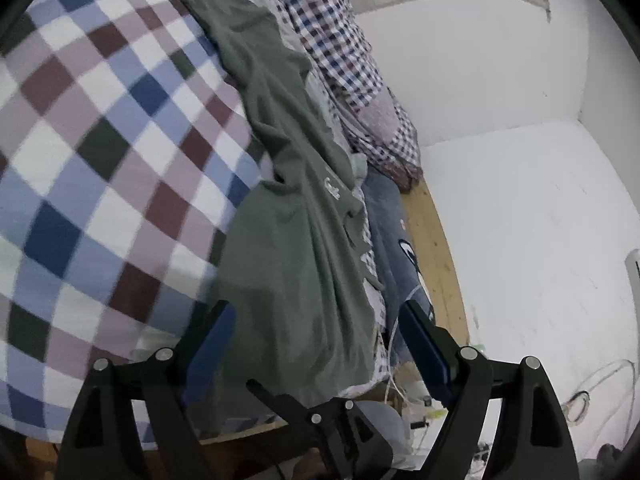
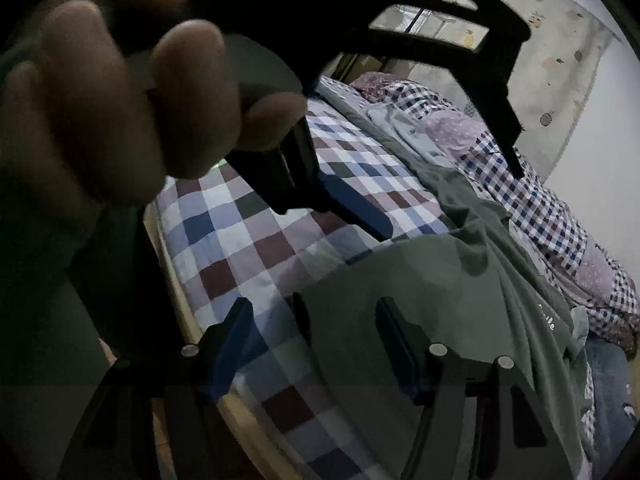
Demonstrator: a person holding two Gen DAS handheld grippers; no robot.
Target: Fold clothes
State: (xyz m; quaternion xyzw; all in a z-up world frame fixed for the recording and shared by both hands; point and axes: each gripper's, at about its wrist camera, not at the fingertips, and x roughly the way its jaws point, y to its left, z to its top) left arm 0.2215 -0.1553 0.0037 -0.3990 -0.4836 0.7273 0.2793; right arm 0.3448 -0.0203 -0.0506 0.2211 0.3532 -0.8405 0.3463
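Green shirt point(image 1: 288, 240) lying rumpled and lengthwise along bed point(image 1: 100, 128), near edge; left gripper point(image 1: 316, 344) spread wide over its hem, right gripper point(image 2: 316, 344) likewise wide at its corner, holding nothing, seemingly poised to pinch

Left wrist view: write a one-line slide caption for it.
Open left gripper poised over a crumpled green T-shirt on a checked bedsheet, beside a gingham quilt.
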